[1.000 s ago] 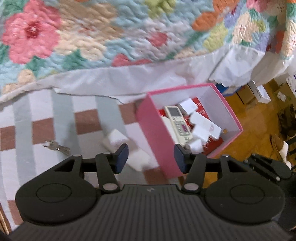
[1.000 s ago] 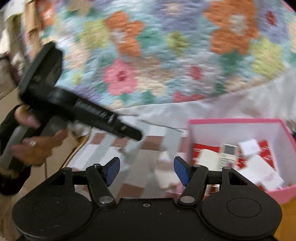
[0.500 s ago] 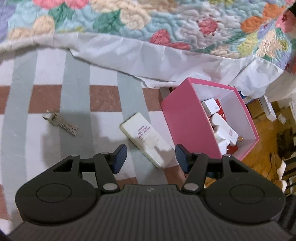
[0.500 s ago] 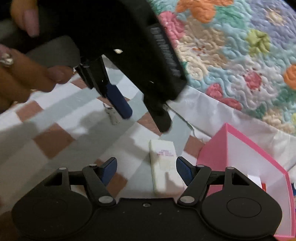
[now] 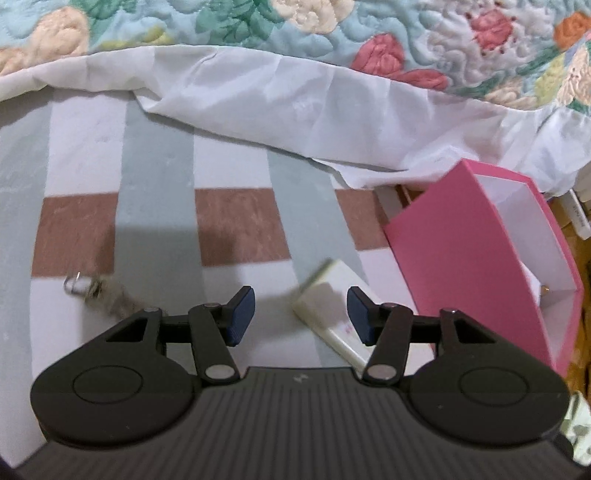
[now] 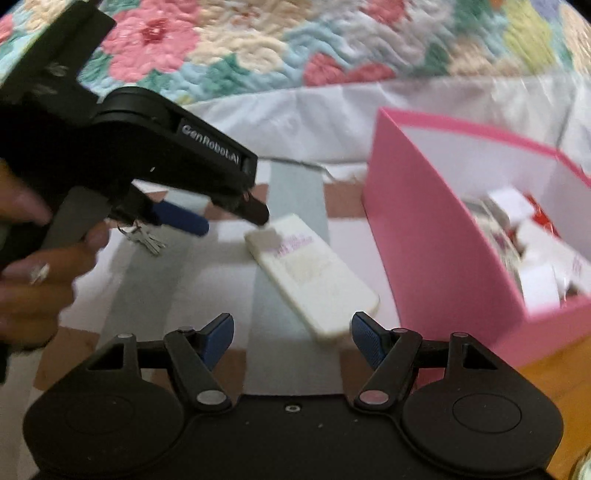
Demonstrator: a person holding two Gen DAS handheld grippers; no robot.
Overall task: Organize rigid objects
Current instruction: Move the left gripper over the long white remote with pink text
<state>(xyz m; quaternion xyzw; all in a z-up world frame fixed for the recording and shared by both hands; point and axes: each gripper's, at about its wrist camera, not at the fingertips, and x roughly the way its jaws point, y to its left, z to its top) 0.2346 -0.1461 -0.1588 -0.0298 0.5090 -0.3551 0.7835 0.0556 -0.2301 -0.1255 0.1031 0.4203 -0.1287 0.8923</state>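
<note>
A flat white remote [image 6: 314,273] with a pink printed label lies face down on the checked rug, left of the pink box [image 6: 436,236]. My right gripper [image 6: 291,341] hangs open just short of its near end, which sits close to the right pad. My left gripper [image 5: 301,315] hovers over the far end [image 5: 325,302] with its jaws closing, the pads not touching it. In the right wrist view the left gripper [image 6: 225,218] comes in from the left in a person's hand [image 6: 40,266]. A bunch of keys [image 5: 96,291] lies on the rug to the left.
The pink box [image 5: 476,251] is open-topped and holds several white items [image 6: 535,258] over something red. A floral quilt [image 5: 332,33] with a white sheet edge [image 5: 280,99] overhangs the rug behind. Wooden floor [image 6: 554,376] shows past the box at the right.
Both grippers have come down toward the rug. The white remote now looks larger and lies at the fingers in both views. The left gripper has sunk over its far end.
</note>
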